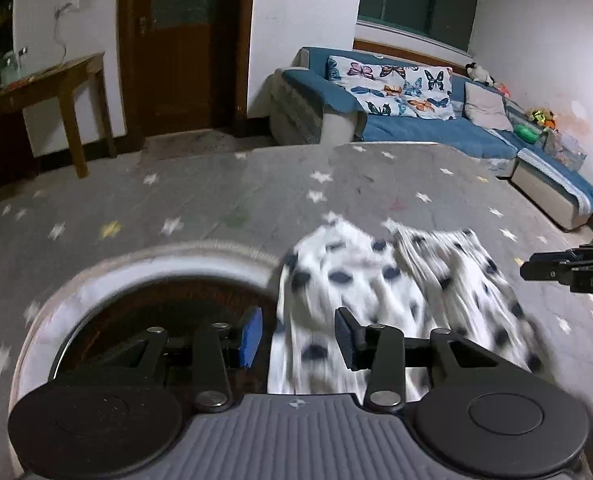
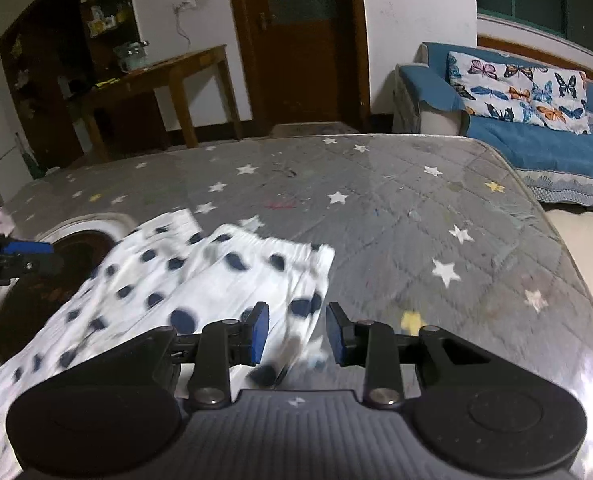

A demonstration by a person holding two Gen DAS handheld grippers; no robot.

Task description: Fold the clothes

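Left wrist view: my left gripper (image 1: 298,340) has its jaws apart, empty, above the soft white garment (image 1: 396,304) with navy dots, crumpled on the quilted grey star-print tabletop (image 1: 216,200).

Right wrist view: right gripper (image 2: 296,334) jaws apart, unclamped; garment (image 2: 200,280) beneath. "botLAI" legible at left.
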